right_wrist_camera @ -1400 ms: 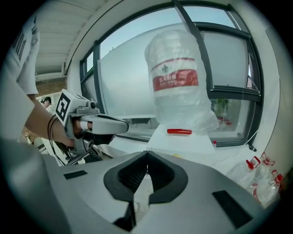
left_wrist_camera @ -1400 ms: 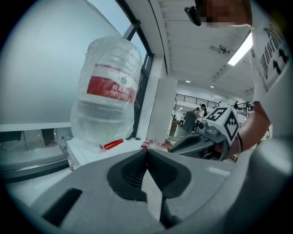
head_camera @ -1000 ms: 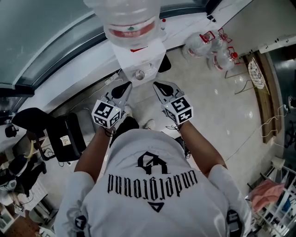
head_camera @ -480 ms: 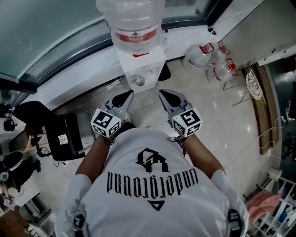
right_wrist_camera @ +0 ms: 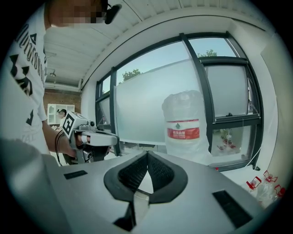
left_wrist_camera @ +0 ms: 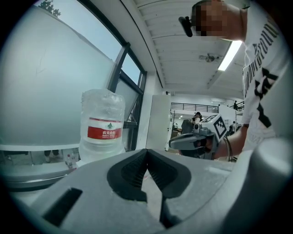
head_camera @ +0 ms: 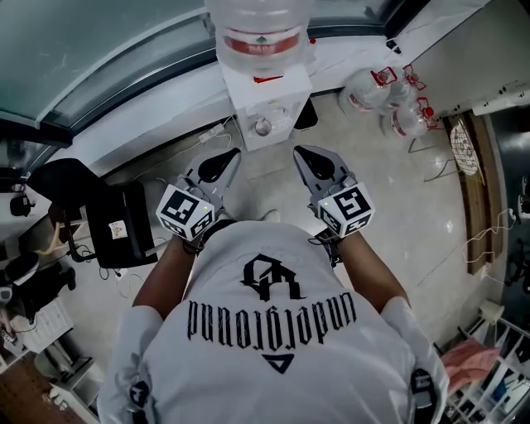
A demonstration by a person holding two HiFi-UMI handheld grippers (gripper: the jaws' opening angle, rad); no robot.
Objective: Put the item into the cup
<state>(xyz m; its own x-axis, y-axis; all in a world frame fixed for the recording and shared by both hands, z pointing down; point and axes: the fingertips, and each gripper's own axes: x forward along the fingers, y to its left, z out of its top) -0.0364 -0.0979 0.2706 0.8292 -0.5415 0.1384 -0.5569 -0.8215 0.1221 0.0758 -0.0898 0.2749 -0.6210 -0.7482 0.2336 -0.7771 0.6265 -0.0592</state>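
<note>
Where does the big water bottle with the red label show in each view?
Head view: water bottle top centre, on the white dispenser.
Left gripper view: water bottle left of centre, above the jaws.
Right gripper view: water bottle right of centre.
Shared landmark: the frosted window behind it.

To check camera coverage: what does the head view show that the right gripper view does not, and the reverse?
Only the head view: a small cup-like thing on the dispenser, and a black bag. Only the right gripper view: the right gripper with jaws shut on nothing, and sky through the window. Both: the big water bottle and the left gripper.
</note>
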